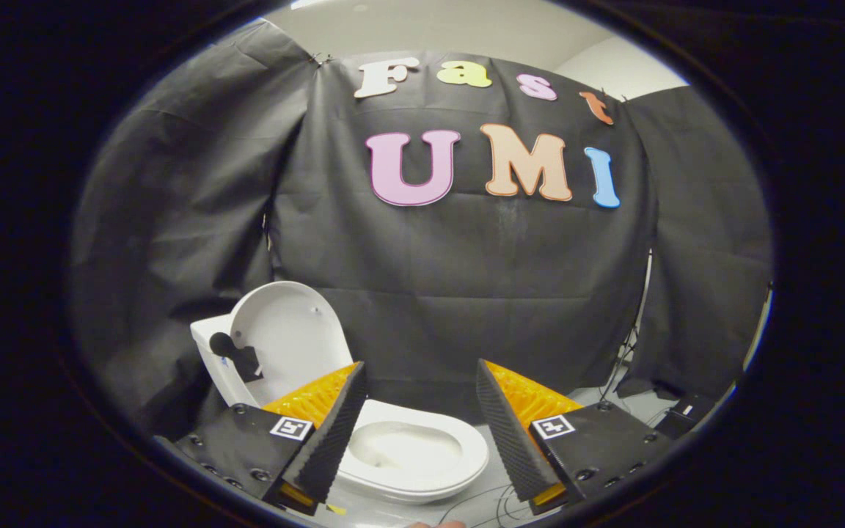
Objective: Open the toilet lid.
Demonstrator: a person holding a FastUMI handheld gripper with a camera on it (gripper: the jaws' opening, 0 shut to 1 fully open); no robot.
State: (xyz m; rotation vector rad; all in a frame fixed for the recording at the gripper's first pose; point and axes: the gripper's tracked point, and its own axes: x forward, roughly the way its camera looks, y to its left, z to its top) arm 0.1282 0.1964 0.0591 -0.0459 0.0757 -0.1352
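The toilet lid [287,330] stands upright, far left of the bowl [408,447]; the gripper [421,411] gapes wide, empty. Rigid, smooth, probably light plastic, best gripped at its rim.

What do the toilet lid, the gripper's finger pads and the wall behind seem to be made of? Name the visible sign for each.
Toilet lid, raised: likely glossy white plastic, smooth with a soft sheen. Toilet bowl: similar gloss, ceramic or plastic, hard to tell. Finger pads of the open gripper: probably black rubber, finely ribbed and matte. Wall: black cloth, matte, showing folds and creases.
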